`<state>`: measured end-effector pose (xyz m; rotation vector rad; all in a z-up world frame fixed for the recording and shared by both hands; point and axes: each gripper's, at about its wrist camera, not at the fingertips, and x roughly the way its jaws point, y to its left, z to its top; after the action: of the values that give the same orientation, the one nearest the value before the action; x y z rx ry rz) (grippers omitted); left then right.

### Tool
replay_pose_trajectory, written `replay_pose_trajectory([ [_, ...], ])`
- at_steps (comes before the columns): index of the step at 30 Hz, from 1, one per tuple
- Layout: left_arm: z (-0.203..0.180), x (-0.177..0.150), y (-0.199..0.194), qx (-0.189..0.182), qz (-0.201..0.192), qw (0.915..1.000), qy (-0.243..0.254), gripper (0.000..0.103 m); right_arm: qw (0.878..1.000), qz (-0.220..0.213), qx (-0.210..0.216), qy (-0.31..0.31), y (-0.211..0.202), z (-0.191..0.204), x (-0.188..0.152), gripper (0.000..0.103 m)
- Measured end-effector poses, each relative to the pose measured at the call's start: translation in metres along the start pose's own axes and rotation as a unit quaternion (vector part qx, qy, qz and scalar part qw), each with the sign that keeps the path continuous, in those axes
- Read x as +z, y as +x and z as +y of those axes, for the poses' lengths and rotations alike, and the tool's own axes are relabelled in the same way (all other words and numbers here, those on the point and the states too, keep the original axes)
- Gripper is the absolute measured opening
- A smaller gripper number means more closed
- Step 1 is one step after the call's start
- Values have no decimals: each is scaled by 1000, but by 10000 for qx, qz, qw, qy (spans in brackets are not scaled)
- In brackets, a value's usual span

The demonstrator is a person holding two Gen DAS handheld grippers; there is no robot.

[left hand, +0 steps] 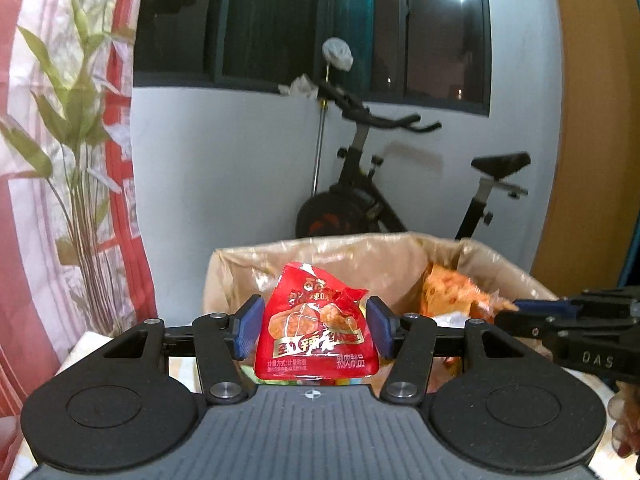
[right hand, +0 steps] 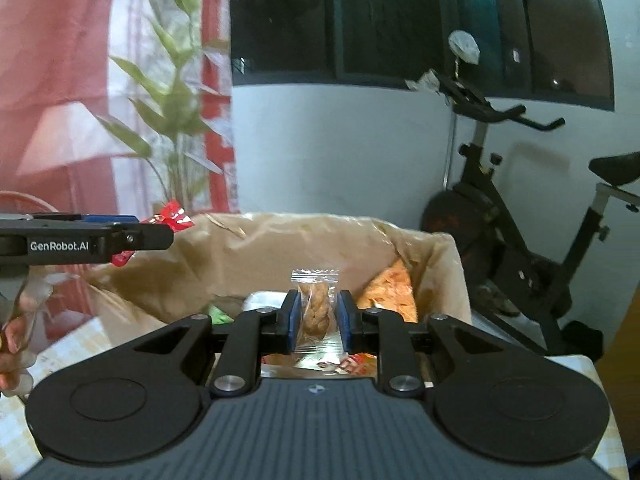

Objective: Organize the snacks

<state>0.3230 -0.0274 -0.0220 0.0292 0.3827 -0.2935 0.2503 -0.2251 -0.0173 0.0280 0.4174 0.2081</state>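
Grey ribbed housing and black linkage fill the bottom of both wrist views. At the centre of the left wrist view, the left tongs are seen partly open around a red snack pouch, whose crumpled sides are pressed by the blue pads; the pouch is held upright in front of the cardboard box. At the centre of the right wrist view, the right tongs are closed narrowly on a clear wrapper with a twisted brown pastry, gripped upright by its middle, its crimped top standing above the pads. An orange snack bag is seen leaning in the right part of the box, which is lined with clear plastic, and other packets lie at its bottom. At the left edge of the right wrist view the left tongs appear from the side, with the red pouch showing past them. A checked cloth covers the surface at lower left. A potted plant is seen at left, and an exercise bike stands by the wall beyond the box.
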Motion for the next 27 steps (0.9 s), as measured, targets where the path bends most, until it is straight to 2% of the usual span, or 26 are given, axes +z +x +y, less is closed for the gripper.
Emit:
replay_pose_trajectory([
  [2, 1, -4, 2, -33, 105, 9999, 1, 62, 9999, 120, -94, -2, 5, -3, -3, 22],
  [5, 4, -9, 3, 34, 244, 9997, 19, 81, 9997, 227, -129, -8, 6, -5, -9, 24],
  [7, 6, -10, 0, 101, 264, 9996, 52, 83, 9995, 255, -180, 18, 3, -7, -11, 37],
  [11, 4, -8, -8, 144, 362, 9991, 167, 87, 9993, 255, -251, 74, -3, -7, -10, 52],
  [15, -2, -3, -22, 244, 282, 9989, 288, 96, 9992, 242, -293, 159, -12, -7, -7, 76],
  [16, -3, -3, -27, 272, 235, 9990, 283, 96, 9992, 218, -283, 180, -15, -5, -6, 81],
  [21, -3, 1, -49, 323, 164, 9992, 173, 96, 9993, 140, -296, 167, -33, 2, -4, 95],
  [27, -5, 2, -79, 489, 59, 9987, 115, 97, 9991, 30, -375, 215, -58, 13, -2, 98],
])
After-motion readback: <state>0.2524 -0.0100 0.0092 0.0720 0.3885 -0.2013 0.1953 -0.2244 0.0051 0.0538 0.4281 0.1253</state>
